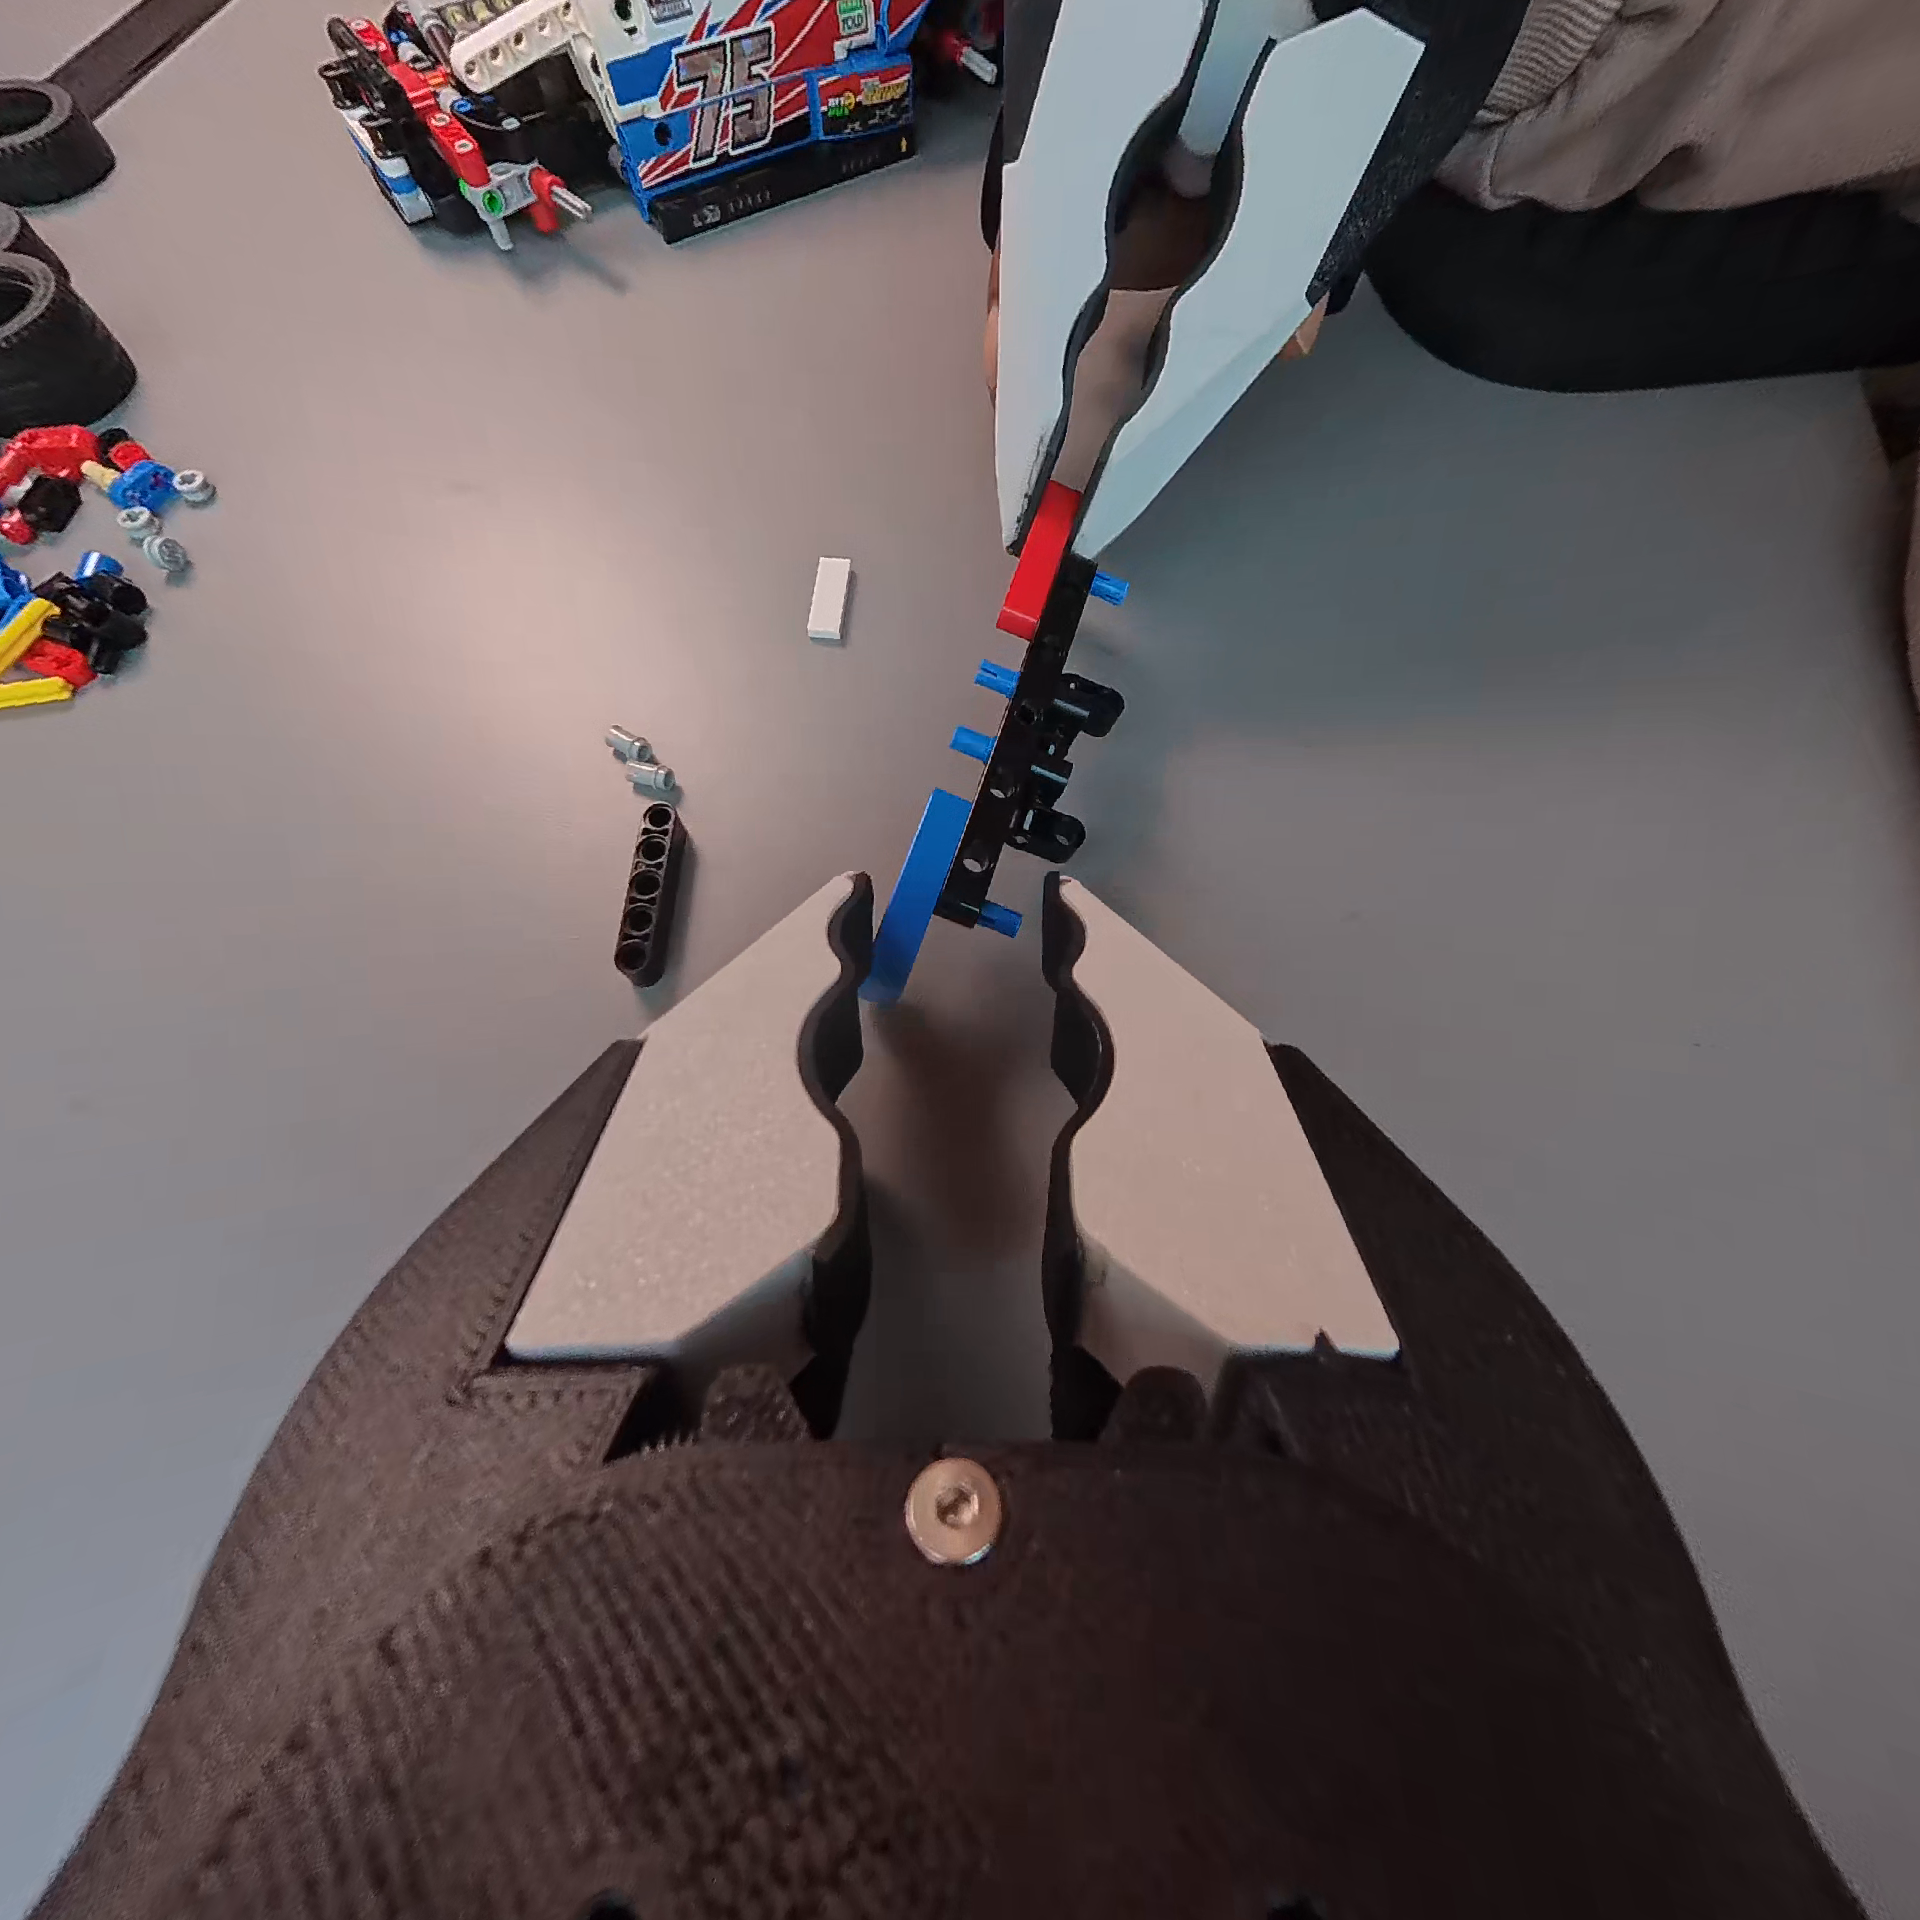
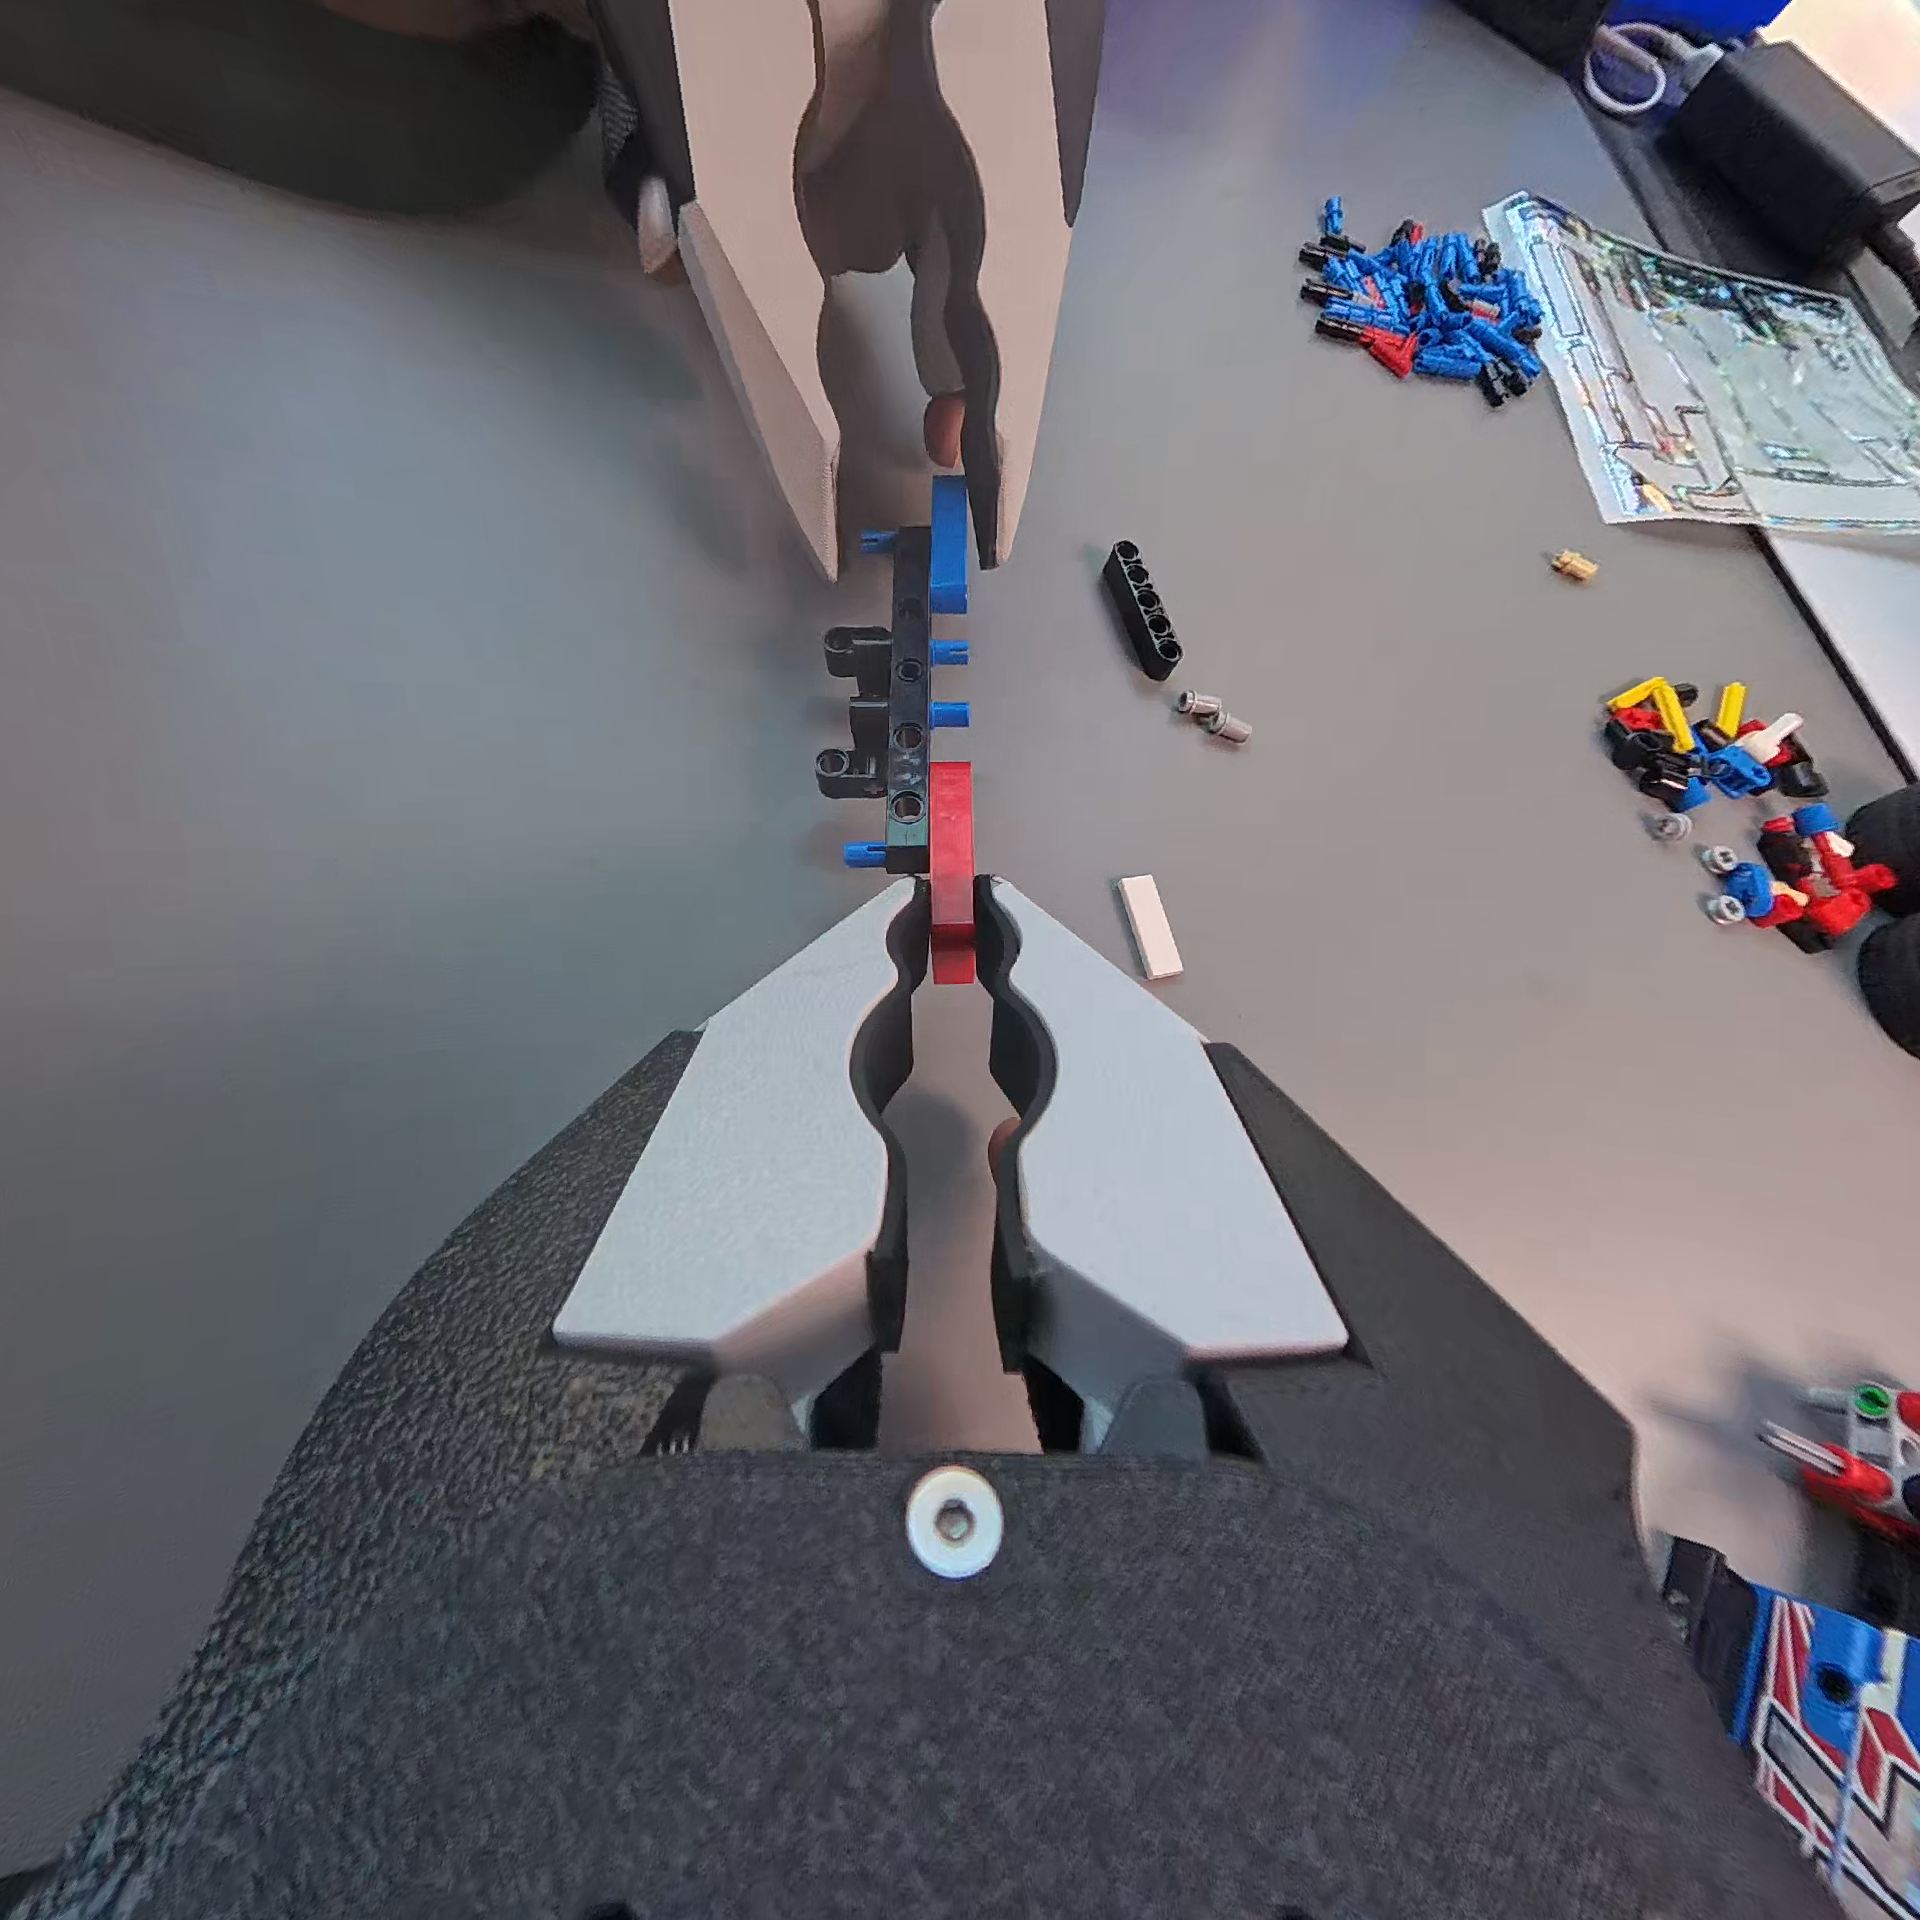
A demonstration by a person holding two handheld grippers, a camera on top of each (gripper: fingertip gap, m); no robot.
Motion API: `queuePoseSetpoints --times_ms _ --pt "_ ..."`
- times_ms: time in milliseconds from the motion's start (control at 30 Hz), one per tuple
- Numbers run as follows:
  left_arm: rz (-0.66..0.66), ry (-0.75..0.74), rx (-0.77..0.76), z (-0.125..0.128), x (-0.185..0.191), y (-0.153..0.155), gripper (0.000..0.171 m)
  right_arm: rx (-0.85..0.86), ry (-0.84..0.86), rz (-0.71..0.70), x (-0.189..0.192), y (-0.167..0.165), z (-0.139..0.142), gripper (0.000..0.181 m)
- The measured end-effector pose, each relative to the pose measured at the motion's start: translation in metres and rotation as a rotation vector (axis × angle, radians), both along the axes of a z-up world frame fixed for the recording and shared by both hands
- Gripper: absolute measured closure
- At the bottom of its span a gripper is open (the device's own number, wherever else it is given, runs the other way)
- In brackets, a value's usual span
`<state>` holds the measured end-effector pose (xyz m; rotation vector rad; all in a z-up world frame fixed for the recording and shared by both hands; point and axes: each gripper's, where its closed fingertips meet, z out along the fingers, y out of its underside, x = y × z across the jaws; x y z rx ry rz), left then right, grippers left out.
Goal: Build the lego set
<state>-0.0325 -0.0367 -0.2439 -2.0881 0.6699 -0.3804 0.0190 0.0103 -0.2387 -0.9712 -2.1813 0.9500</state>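
Short black beam [image 1: 649, 894], two grey pins [image 1: 641, 756] and white tile [image 1: 829, 596] lie on the table [image 1: 416, 935] beside the assembly. Black beam assembly [image 1: 1023, 748] is held above the table, its long axis running gripper to gripper. Right gripper [image 2: 951, 883] is clamped on its red end piece [image 2: 951, 873]; left gripper [image 1: 954, 883] is spread, blue end piece [image 1: 920, 894] touching one finger.

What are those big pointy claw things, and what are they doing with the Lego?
They are two grippers, like big tweezers, and a person holds one in each hand. Each carries a camera looking along its two fingers, so each picture is taken from one gripper and shows the other one opposite. The right gripper pinches the red piece at one end of a black beam with blue pins. The left gripper is open around the blue piece at the other end. On the grey table lie a short black beam, a white tile, loose parts and a half-built race car.
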Motion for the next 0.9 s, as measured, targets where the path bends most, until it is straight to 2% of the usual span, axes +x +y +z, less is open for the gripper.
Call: queuePoseSetpoints --times_ms 200,467,667,767,900 --pt "-0.008 0.065 0.022 -0.003 -0.002 0.0 0.145 0.004 0.019 0.005 -0.001 -0.001 0.001 0.175" --pt "-0.009 -0.036 0.023 0.006 -0.002 -0.001 0.144 -0.142 -0.02 -0.008 -0.001 -0.004 0.005 0.175" --pt "0.004 0.001 0.045 0.005 -0.009 0.0 0.143 -0.352 -0.201 -0.106 0.001 -0.004 0.004 0.176" --pt "0.006 0.029 0.056 0.004 -0.012 0.001 0.139 -0.545 -0.307 -0.169 0.002 -0.005 0.006 0.176" --pt "0.02 0.053 0.075 0.005 -0.013 0.004 0.144 -0.657 -0.344 -0.173 0.004 -0.004 0.01 0.176"
